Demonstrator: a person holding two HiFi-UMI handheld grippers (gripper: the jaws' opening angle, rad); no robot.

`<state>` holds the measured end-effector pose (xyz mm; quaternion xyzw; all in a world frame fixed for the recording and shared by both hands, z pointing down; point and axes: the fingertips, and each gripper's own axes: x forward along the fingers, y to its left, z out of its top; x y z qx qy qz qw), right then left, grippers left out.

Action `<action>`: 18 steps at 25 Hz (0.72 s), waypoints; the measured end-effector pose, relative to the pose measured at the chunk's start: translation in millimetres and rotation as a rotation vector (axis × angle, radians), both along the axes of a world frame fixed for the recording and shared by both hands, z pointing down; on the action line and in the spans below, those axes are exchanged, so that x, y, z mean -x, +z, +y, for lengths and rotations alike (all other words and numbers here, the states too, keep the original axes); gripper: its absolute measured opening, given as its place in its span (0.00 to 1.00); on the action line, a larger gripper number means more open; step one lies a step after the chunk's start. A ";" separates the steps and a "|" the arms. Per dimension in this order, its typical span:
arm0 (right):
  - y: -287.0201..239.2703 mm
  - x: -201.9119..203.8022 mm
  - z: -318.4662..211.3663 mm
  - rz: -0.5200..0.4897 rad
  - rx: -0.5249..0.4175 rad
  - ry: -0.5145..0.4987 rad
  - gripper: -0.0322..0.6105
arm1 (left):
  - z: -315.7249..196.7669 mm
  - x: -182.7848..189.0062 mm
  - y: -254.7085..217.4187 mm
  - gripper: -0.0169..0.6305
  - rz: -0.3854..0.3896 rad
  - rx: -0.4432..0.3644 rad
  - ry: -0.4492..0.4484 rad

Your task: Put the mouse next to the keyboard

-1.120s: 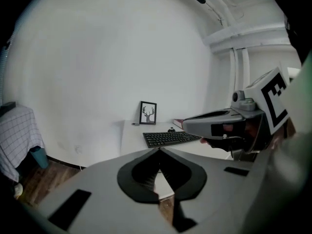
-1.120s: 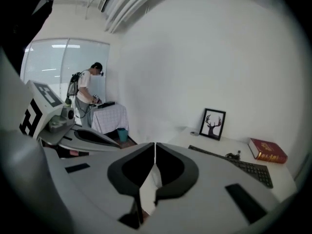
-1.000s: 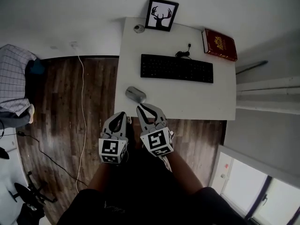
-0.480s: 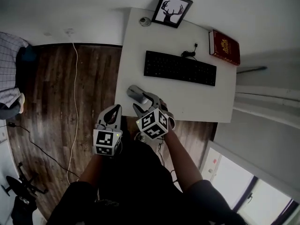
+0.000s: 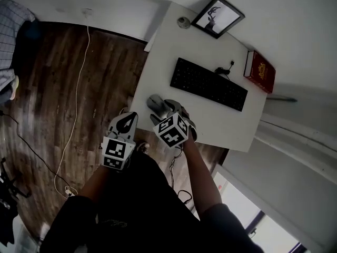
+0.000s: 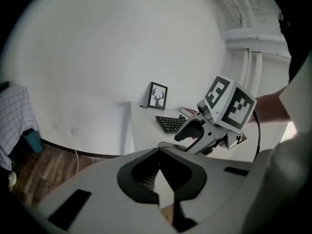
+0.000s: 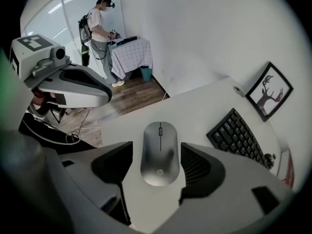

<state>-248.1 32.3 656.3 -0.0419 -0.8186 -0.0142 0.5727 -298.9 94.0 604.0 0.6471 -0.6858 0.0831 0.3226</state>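
mouse (image 7: 160,150): grey one, lying flat on the white surface (image 5: 158,62), close to its near left corner. So it's not next to the keyboard yet.

keyboard (image 5: 209,84): black, set further back and off to the right of the mouse, clearly apart from it.

right hand-held gripper (image 7: 156,167): pointing steeply down over the mouse. Its jaws have just been opening and now stand wide, with the mouse sitting right between them. On the left side you can see a strip of bare surface between pad and mouse. The right pad is just beside the mouse. Neither one looks like it's squeezing.

left hand-held gripper (image 6: 159,154): jaws together with nothing in them. It hangs just off the near corner of the surface, over the wood floor (image 5: 42,104), a bit to the left of the right one.

back of the surface: framed deer picture (image 5: 217,16) by the wall, with a small round thing (image 5: 184,21) next to it that I honestly can't make out. There's also a red book (image 5: 259,71) at the far right corner, past the end of the keyboard.

background: the right gripper view catches a person (image 7: 100,28) standing way back in the room, beside a table with a checked cloth (image 7: 131,52) over it.
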 end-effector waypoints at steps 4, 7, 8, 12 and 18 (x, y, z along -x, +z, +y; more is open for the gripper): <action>8.9 3.4 0.8 0.037 0.040 0.004 0.54 | 0.8 2.3 1.9 0.03 0.027 0.000 -0.009; 16.8 2.8 -0.4 0.077 0.038 -0.014 0.54 | 2.7 1.5 5.3 0.03 0.044 0.007 -0.010; 19.0 3.0 -1.1 0.088 0.044 -0.015 0.54 | 2.3 1.3 6.4 0.03 0.047 0.009 -0.008; 26.3 3.5 -5.0 0.121 0.072 -0.002 0.54 | -2.5 2.2 7.1 0.03 0.054 0.010 -0.001; 29.0 3.8 -6.4 0.162 0.056 0.007 0.54 | -4.5 3.6 10.9 0.03 0.069 0.023 0.011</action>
